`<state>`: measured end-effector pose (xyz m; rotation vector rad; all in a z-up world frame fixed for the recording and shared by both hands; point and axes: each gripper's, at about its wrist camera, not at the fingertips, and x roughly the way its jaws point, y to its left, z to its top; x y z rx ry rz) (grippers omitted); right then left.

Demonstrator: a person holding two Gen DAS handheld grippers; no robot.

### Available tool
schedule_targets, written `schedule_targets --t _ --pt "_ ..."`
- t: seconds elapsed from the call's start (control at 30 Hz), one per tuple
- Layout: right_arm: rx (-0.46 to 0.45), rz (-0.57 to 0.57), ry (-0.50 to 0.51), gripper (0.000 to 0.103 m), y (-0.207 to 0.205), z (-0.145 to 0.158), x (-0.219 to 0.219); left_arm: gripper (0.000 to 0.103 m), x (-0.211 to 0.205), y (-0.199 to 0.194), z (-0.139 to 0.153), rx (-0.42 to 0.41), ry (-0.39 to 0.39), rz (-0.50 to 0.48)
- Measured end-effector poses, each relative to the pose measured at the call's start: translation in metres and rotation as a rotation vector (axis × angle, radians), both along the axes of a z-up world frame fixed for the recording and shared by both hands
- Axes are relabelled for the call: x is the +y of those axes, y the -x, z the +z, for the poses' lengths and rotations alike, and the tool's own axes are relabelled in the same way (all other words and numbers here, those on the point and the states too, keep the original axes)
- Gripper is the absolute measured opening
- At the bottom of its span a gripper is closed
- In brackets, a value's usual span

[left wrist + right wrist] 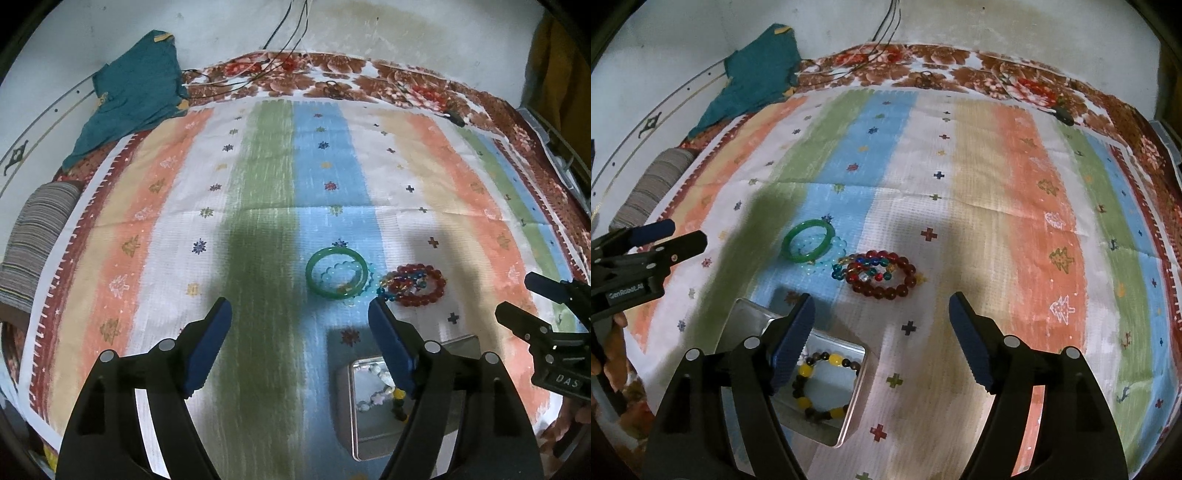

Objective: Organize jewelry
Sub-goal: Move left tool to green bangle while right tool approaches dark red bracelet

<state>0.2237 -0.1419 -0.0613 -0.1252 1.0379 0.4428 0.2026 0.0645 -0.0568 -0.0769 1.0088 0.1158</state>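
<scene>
A yellow bracelet point(820, 384) already lies in the tin point(855, 391). At 12 o'clock beyond it, the green bangle point(809, 240) and red beads point(886, 278) wait. Both grippers, left point(300, 319) and right point(881, 314), gape wide, empty.

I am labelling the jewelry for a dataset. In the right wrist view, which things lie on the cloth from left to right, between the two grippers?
Left gripper → green bangle → red bead bracelet → right finger of the right gripper. The light blue and multicoloured bead bracelets overlap these, so I omit them.
</scene>
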Motion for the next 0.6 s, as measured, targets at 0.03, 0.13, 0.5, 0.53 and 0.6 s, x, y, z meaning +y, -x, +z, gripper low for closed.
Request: schedule_targets --t 0.03,0.13,0.5,0.53,0.6 --pt "0.002 0.001 0.002 0.075 -0.001 -0.001 0.001 0.076 0.0 -0.002 -0.001 0.003 -0.002 0.0" --pt "0.015 0.004 0.007 0.075 -0.004 -0.005 0.003 0.076 0.001 -0.006 -0.005 0.01 -0.001 0.004" --pt "0.043 0.021 0.003 0.075 -0.016 -0.013 0.012 0.076 0.001 -0.023 -0.017 0.04 -0.014 0.002" --pt "0.045 0.022 0.004 0.075 -0.017 -0.014 0.013 0.076 0.001 -0.025 -0.018 0.041 -0.016 0.001" --pt "0.05 0.024 0.005 0.075 -0.02 -0.016 0.014 0.076 0.001 -0.028 -0.02 0.043 -0.018 0.002"
